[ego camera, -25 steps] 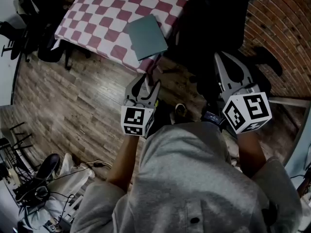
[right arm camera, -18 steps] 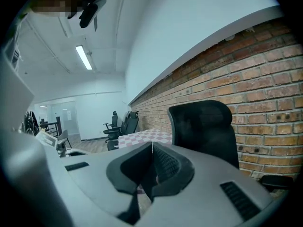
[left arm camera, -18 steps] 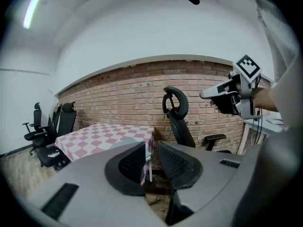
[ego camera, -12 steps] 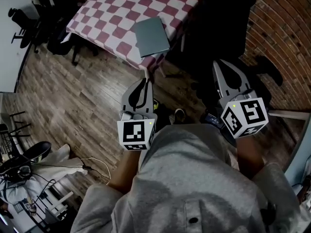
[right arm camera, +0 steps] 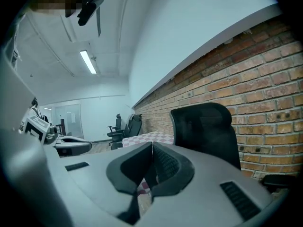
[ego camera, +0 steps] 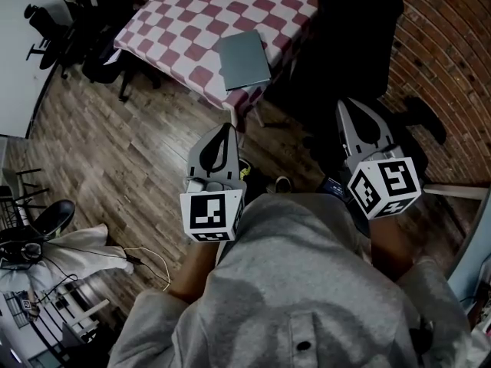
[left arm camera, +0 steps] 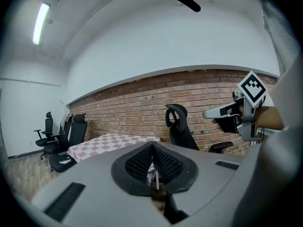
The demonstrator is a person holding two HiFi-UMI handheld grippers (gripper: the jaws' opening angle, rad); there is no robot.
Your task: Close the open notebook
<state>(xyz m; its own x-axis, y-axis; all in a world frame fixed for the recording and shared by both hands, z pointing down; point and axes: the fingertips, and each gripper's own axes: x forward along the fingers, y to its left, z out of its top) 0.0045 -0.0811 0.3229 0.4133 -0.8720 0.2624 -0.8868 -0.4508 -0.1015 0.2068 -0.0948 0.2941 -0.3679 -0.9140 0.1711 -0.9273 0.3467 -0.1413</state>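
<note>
A grey notebook (ego camera: 242, 59) lies shut and flat near the front edge of the table with the red-and-white checked cloth (ego camera: 184, 29). My left gripper (ego camera: 222, 131) is held over the floor well short of the table, jaws pressed together with nothing between them. My right gripper (ego camera: 354, 112) hovers beside it, in front of the black office chair (ego camera: 349, 33), also shut and empty. In the left gripper view the left gripper (left arm camera: 152, 145) points level at the table (left arm camera: 104, 142), and the right gripper (left arm camera: 210, 113) shows at the right edge. The right gripper (right arm camera: 152, 145) shows the same closed tips.
A black office chair (right arm camera: 206, 126) stands at the table's right against the brick wall (ego camera: 453, 44). More black chairs (ego camera: 69, 14) crowd the table's left side. Cables and gear (ego camera: 46, 282) lie on the wooden floor at the lower left.
My left gripper's jaws have gone from parted to shut, and it has risen and drawn back. The view has shifted so the table sits higher up. The right gripper has barely moved.
</note>
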